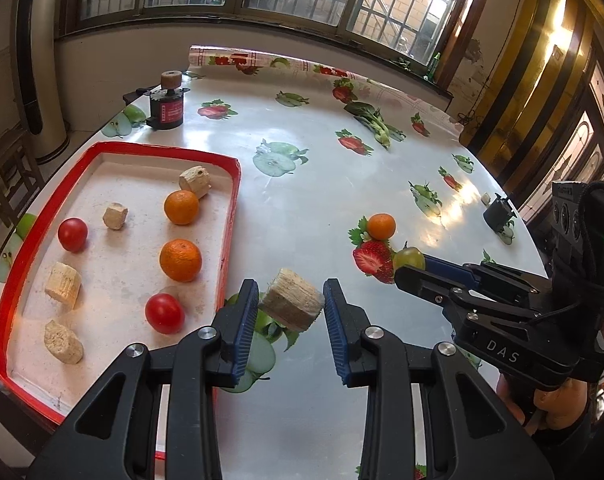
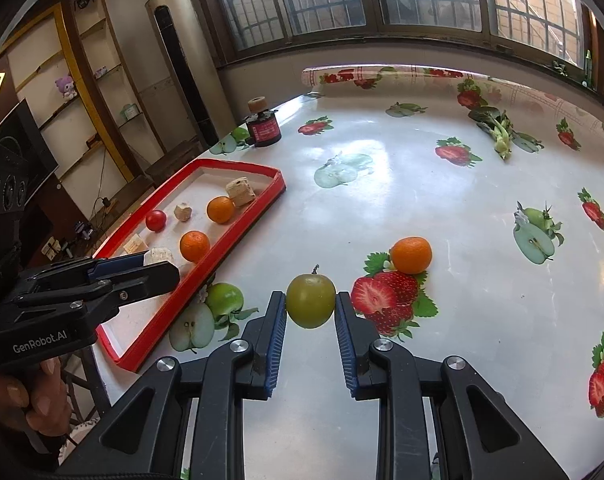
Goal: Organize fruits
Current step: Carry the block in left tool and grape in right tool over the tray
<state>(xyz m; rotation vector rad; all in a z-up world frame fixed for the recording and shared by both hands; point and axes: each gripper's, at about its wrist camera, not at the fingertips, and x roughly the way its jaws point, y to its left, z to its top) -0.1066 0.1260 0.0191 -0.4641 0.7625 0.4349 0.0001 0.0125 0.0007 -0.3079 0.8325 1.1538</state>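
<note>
Between the right fingers: green fruit, round, stem pointing up and a little away from the camera; both blue pads touch its sides, so the right gripper is clenched on it.
Long axis: the fruit is nearly a ball, so no clear one; only the stem gives a direction.
Height: whether the fruit rests on the table or hangs just above it cannot be told.
Between the left fingers: pale cut chunk, a short cylinder tilted, its flat end facing up and left, its axis slanting down to the right.
Left gripper: grasping the chunk; its right pad touches, while the left pad looks barely off it in the left wrist view.
Position: the chunk sits just right of the red tray, over the tablecloth.
Loose orange: on the table just beyond the green fruit, right of it, on a printed strawberry.
Tray contents: two oranges, two red tomatoes and four pale chunks, spread apart.
Far side: black jar with a cork top near the tray's far end; leafy green vegetable well apart, toward the window.
</note>
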